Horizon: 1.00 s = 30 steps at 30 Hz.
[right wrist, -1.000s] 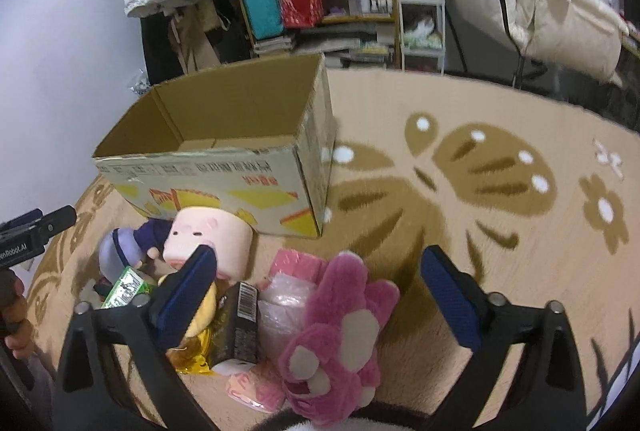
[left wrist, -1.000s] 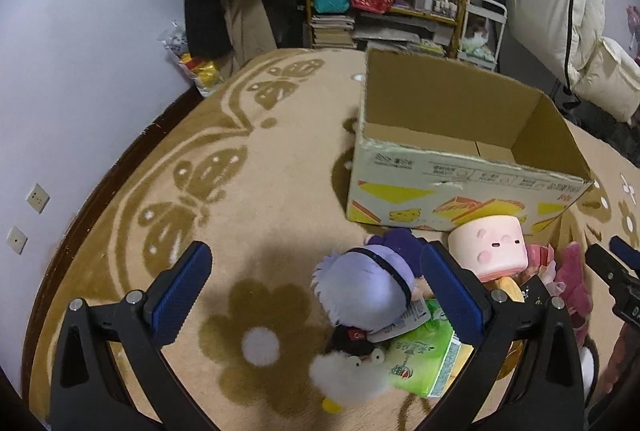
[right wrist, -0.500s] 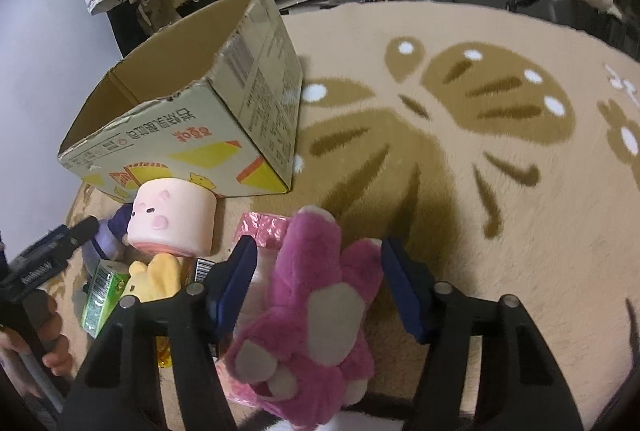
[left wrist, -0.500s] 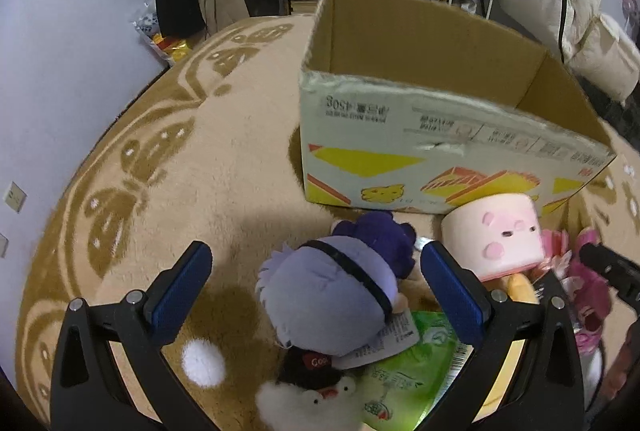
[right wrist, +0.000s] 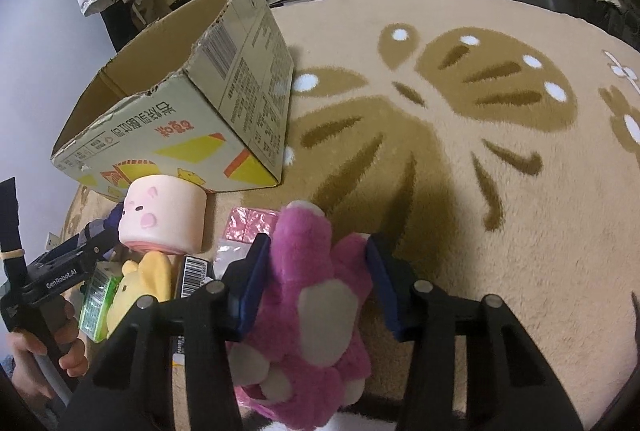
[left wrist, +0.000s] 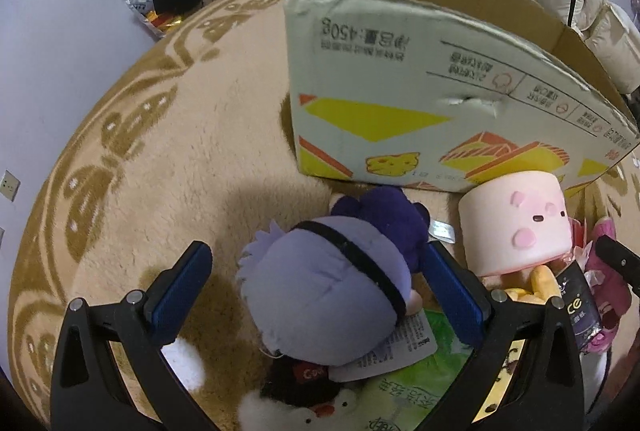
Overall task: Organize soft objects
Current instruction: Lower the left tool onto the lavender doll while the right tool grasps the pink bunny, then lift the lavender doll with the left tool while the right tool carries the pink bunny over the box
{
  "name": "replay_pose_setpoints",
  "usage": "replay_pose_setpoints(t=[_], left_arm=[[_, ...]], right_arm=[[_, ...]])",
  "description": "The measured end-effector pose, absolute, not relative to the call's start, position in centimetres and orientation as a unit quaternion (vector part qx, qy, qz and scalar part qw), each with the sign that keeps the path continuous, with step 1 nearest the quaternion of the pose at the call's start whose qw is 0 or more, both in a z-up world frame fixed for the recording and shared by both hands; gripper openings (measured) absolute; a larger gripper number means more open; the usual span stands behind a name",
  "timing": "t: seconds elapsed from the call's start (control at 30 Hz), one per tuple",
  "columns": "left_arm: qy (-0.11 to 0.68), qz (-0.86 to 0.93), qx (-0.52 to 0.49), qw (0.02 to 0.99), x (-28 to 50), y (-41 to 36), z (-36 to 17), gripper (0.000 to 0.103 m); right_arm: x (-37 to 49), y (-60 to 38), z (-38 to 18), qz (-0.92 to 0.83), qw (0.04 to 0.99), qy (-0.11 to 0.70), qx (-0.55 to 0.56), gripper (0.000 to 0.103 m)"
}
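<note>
A lavender-haired plush doll (left wrist: 332,291) lies on the rug before the open cardboard box (left wrist: 420,79). My left gripper (left wrist: 320,295) is open, its blue pads on either side of the doll's head, right pad close to it. A pink marshmallow-face plush (left wrist: 516,227) lies to the right. In the right wrist view, my right gripper (right wrist: 316,287) is shut on a pink plush bear (right wrist: 316,307), pads pressing its sides. The box (right wrist: 180,119) and the marshmallow plush (right wrist: 164,219) lie at the left.
Among the pile: a green packet (left wrist: 404,387), a white chick plush (left wrist: 316,411), a yellow plush (right wrist: 148,279), a dark barcoded pack (right wrist: 192,275) and a pink foil packet (right wrist: 252,223). Beige patterned rug (right wrist: 460,159) spreads right. Shelves and hanging clothes stand behind.
My left gripper moved down and forward until its pads straddle the lavender doll. My right gripper lowered onto the pink bear and closed on it.
</note>
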<state>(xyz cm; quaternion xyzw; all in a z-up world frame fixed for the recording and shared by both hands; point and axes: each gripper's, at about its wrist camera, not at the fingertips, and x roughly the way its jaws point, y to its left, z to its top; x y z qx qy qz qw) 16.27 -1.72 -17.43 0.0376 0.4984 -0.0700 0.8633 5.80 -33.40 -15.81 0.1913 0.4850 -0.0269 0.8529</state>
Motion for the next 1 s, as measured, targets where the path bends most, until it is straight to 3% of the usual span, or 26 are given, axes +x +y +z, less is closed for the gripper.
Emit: replay_pose_setpoints(t=[0.2, 0.33, 0.4, 0.53, 0.7, 1.0], left_arm=[[0.508, -0.071, 0.008, 0.859, 16.4, -1.3, -17.8, 0.103], [0.507, -0.074, 0.010, 0.859, 16.4, -1.6, -17.8, 0.100], [0.506, -0.077, 0.014, 0.859, 16.3, -1.8, -17.7, 0.097], [0.514, -0.097, 0.001, 0.852, 16.1, -2.2, -17.9, 0.078], [0.502, -0.094, 0.010, 0.860, 15.5, -2.5, -17.1, 0.065], [0.501, -0.095, -0.009, 0.860, 14.9, -2.2, -16.5, 0.060]], right_arm=[[5.5, -33.7, -16.1, -0.031, 0.853, 0.481, 0.198, 0.054], [5.8, -33.9, -16.4, -0.033, 0.850, 0.488, 0.194, 0.065], [5.7, -34.1, -16.8, -0.035, 0.844, 0.496, 0.204, 0.065], [5.5, -34.6, -17.4, -0.031, 0.832, 0.501, 0.237, 0.063], [5.4, -34.2, -17.0, -0.028, 0.838, 0.496, 0.226, 0.058], [5.3, -33.6, -15.2, -0.023, 0.863, 0.462, 0.202, 0.054]])
